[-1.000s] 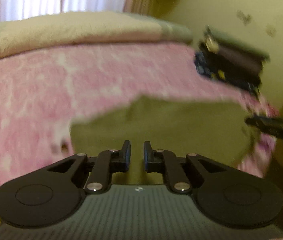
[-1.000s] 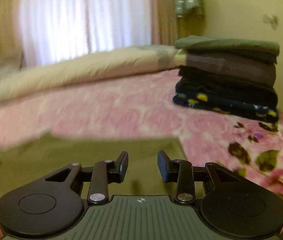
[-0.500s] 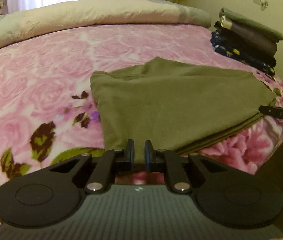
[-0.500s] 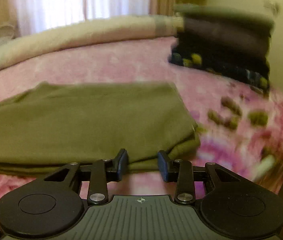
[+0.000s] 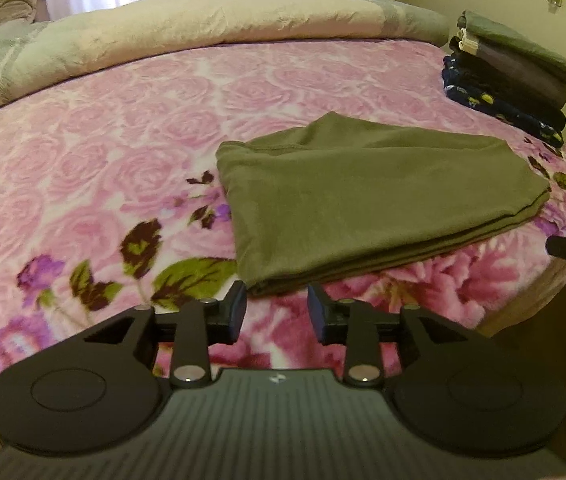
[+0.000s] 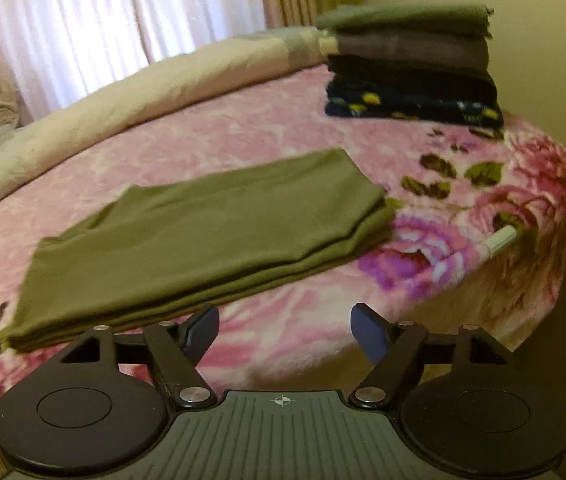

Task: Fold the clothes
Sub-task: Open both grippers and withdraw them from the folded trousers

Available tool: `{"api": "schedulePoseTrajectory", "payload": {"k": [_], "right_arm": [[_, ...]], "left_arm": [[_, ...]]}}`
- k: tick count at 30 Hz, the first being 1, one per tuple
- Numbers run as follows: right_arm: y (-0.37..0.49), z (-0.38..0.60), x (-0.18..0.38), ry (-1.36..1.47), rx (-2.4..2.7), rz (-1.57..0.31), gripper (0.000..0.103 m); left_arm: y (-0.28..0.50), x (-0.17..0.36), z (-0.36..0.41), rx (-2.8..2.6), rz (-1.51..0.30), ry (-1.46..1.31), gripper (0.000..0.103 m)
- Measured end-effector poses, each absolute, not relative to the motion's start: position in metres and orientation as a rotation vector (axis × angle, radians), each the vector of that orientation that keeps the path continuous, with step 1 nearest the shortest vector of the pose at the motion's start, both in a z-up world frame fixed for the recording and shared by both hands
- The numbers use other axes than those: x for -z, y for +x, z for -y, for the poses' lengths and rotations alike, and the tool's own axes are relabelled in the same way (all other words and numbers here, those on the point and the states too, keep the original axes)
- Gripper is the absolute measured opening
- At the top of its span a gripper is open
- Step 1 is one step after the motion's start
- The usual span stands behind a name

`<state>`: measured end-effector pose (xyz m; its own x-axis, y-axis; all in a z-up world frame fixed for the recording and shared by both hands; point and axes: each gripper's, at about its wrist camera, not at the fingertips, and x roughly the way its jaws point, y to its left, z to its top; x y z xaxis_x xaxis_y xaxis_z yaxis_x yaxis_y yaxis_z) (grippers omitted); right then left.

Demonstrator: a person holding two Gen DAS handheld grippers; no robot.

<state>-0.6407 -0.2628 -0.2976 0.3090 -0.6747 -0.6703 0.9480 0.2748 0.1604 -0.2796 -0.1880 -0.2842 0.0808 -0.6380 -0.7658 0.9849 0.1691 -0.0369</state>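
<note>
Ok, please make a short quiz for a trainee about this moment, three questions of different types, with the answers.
1. True or false: the left tongs grip the olive garment.
2. Where does the stack of folded clothes sit? A) on the floor B) on the pink floral blanket, beyond the garment C) on top of the garment
3. Fill in: the right tongs are ____, holding nothing.

Key: 1 false, both tongs are open and the garment lies folded on the blanket; 2 B; 3 open.

Both wrist views low at the bed edge, facing inward, sharing the olive garment [image 5: 367,196] [image 6: 203,236].
</note>
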Motion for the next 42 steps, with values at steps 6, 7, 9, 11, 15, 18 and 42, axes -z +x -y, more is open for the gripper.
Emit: {"api": "schedulePoseTrajectory", "payload": {"k": [6,7,9,11,15,18,42], "right_arm": [[-0.638,0.241,0.276,0.582,1.216,-0.542,0.076],[-0.638,0.237,0.274,0.580,1.224,-0.547,0.076],[-0.637,0.229,0.271,0.578,1.232,-0.551,0.076],[-0.636,0.221,0.269,0.576,1.231,-0.555,0.076],[-0.630,0.205,0.263,0.558,1.225,-0.564,0.076],[-0.626,0.192,0.258,0.544,1.216,-0.564,0.076],[-0.612,0.155,0.243,0.489,1.170,-0.562,0.076]], "left_arm": [[-0.280,0.271,0.167,1.306,-0.735,0.571,0.037],[-0.280,0.269,0.163,1.304,-0.732,0.569,0.037],[-0.280,0.264,0.156,1.299,-0.728,0.566,0.037],[-0.281,0.260,0.149,1.295,-0.724,0.563,0.038],[-0.281,0.254,0.134,1.293,-0.714,0.558,0.039],[-0.283,0.249,0.123,1.303,-0.705,0.548,0.041],[-0.285,0.241,0.093,1.300,-0.684,0.528,0.043]]}}
